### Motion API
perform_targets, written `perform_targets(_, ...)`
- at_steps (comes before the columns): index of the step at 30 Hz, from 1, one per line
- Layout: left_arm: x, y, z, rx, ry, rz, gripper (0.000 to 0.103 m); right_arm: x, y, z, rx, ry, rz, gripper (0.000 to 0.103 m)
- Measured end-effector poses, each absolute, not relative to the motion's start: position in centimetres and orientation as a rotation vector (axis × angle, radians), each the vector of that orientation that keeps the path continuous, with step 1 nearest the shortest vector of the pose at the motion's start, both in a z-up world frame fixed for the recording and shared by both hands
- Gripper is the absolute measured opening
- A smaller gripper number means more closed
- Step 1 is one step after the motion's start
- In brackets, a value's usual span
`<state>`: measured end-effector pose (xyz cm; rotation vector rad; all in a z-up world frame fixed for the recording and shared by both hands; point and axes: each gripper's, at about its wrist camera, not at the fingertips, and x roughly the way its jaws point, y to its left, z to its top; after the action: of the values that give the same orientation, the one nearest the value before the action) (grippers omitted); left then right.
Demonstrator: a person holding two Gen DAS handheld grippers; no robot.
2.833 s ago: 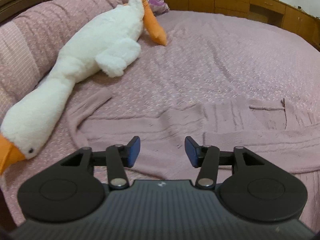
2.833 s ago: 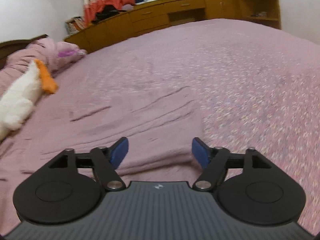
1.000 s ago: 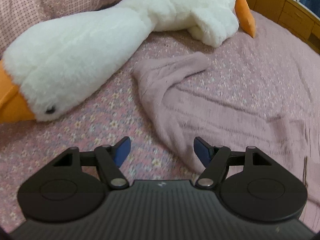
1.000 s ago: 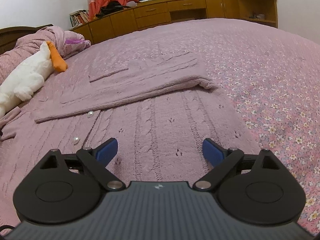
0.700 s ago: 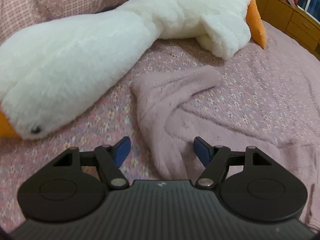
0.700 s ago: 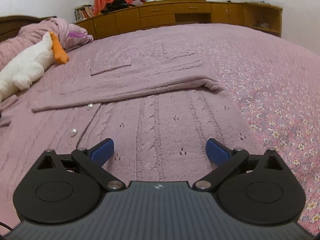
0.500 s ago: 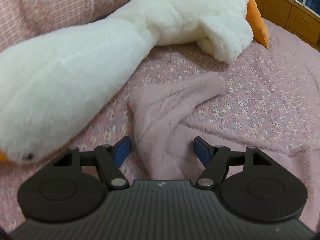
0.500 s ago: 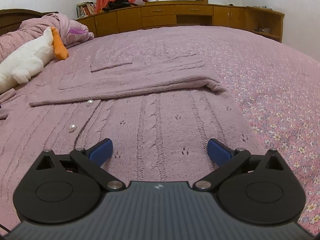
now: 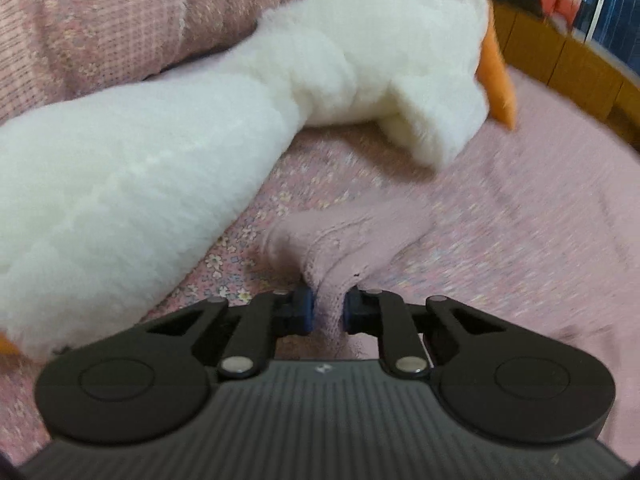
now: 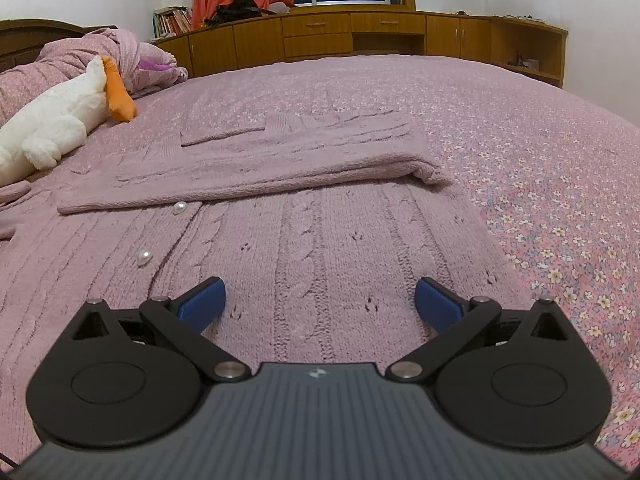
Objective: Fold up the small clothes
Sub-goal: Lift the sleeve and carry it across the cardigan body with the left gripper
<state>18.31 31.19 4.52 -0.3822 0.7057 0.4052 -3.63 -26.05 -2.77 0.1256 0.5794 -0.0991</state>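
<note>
A pink cable-knit cardigan [image 10: 304,232] with pearl buttons lies flat on the bed, its far sleeve folded across the body. My left gripper [image 9: 327,309] is shut on the cardigan's other sleeve [image 9: 352,236], pinched near the cuff and bunched up off the bedspread. My right gripper [image 10: 318,300] is wide open and empty, low over the cardigan's lower body, its fingers apart above the knit.
A big white plush goose [image 9: 192,136] with orange feet lies just left of the held sleeve; it also shows in the right wrist view [image 10: 52,124]. A pink quilt [image 9: 100,28] is heaped behind it. Wooden cabinets [image 10: 360,36] line the far side of the floral bedspread [image 10: 540,160].
My left gripper moved forward over the sleeve and closed on it, lifting the cloth into a ridge. My right gripper stayed open and barely shifted over the cardigan body.
</note>
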Motion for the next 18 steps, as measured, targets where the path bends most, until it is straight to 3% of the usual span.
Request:
perform_targets(7, 15.0, 28.7, 10.1, -0.454, 0.524, 0.266, 0.015, -3.7, -26.4, -2.6, 0.16, 0.566, -0.093, 0.103)
perform_targets(18, 13.2, 18.4, 18.0, -0.377, 0.374, -0.012, 0.015, -3.9, -27.0, -2.2, 0.226, 0.552, -0.091, 0.103)
